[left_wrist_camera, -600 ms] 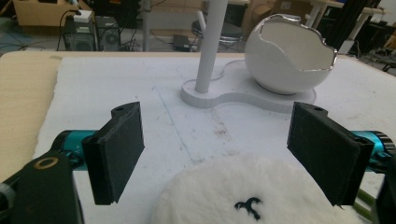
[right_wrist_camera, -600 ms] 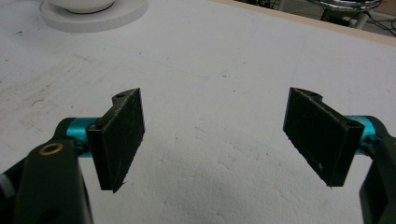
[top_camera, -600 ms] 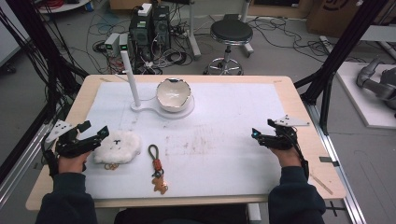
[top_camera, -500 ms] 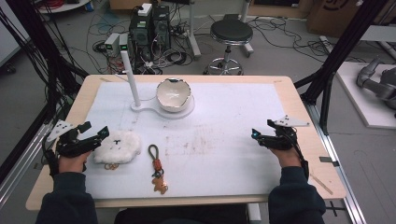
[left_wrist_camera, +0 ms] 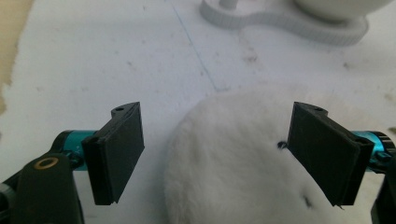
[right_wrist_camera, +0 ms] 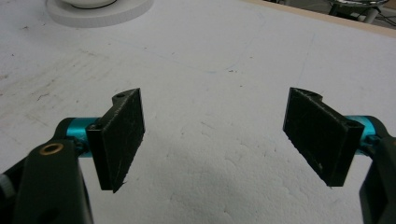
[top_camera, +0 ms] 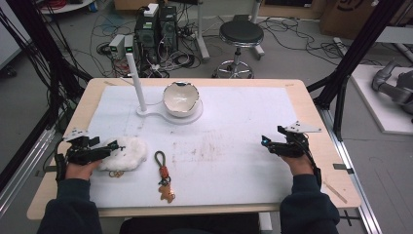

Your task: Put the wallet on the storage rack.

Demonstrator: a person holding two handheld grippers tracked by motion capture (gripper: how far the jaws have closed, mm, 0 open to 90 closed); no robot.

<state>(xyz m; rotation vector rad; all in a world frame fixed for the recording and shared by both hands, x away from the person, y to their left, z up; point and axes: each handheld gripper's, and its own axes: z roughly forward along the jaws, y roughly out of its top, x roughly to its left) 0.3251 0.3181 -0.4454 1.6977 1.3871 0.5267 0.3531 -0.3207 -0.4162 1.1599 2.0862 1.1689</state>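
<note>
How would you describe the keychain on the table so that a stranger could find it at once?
Start from the white mat that covers the wooden table, and look at its near edge, left of centre. The keychain lies there, just right of the fluffy white pad. It is thin, with a dark loop and a small tan bear-shaped charm.

the table (top_camera: 311,105) has a pale wood edge, and a matt white sheet (top_camera: 243,146), rough, grainy and stained with brown marks, covers its top. the white pad (top_camera: 127,150) at the near left looks like soft, fluffy fur. the bowl (top_camera: 180,99) at the far side is glossy, like glazed ceramic, on a matt white plastic-looking stand (top_camera: 160,114). the keychain (top_camera: 163,178) has a dull cord loop and a shiny golden charm. the left gripper (left_wrist_camera: 215,154) and the right gripper (right_wrist_camera: 215,140) have matt black pads, the right ones scuffed, on glossy teal metal.
</note>
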